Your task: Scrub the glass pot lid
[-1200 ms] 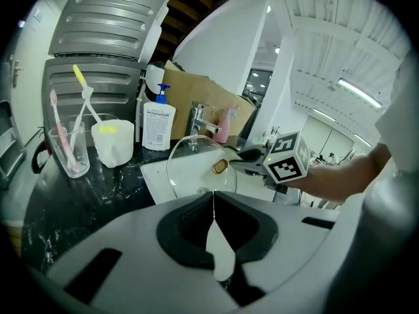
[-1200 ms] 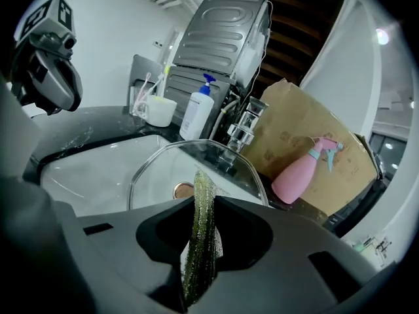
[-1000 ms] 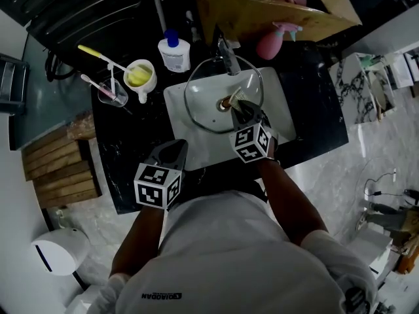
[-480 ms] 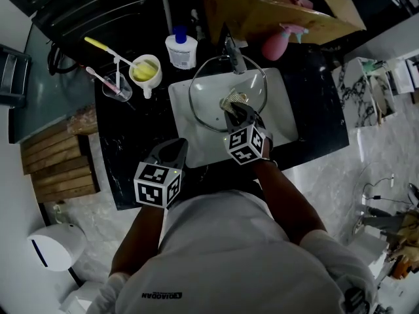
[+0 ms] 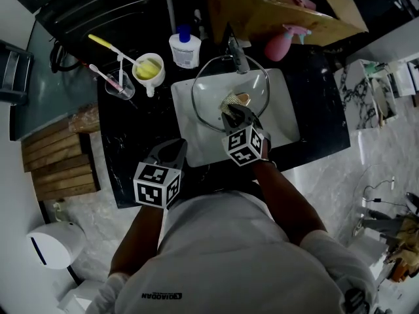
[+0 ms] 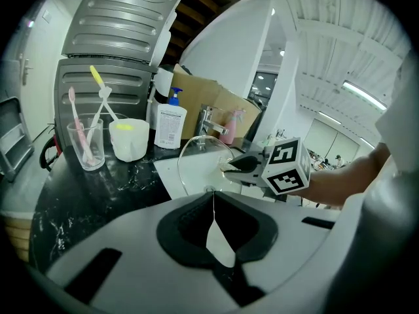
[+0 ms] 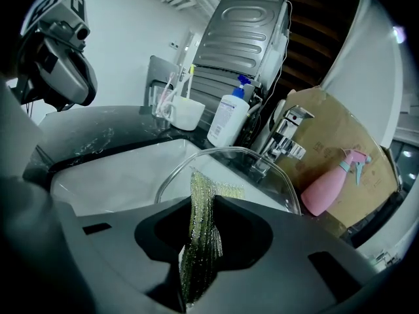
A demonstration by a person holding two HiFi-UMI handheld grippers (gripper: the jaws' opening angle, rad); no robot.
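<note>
Glass pot lid [image 5: 211, 87] scrubbing looks to be the step in hand. Nearest the person, low and left of centre in the head view, the left tongs [image 5: 175, 145] hover over the front edge of the black surface [image 5: 131, 136]. They are pressed together with nothing between them, well apart from the lid.

Just beyond, at centre frame, the right tongs [image 5: 230, 114] pinch a glittery green scouring pad [image 7: 200, 234]. Its free end reaches over the lid's middle, just beside the knob [image 5: 243, 99]; whether it presses the glass cannot be told. The lid sits in the white sink [image 5: 281, 126], its far rim seemingly tilted up toward the faucet [image 5: 237, 59].

Farther back, at upper left, stand a soap bottle [image 5: 184, 48], a cup [image 5: 148, 69] and a glass with toothbrushes [image 5: 118, 84]. At upper right are a pink spray bottle [image 5: 285, 42] and a cardboard box [image 5: 281, 5].

Next, the pad likely needs firm strokes across the glass. Nothing steadies the lid, so it could slide or rock.
</note>
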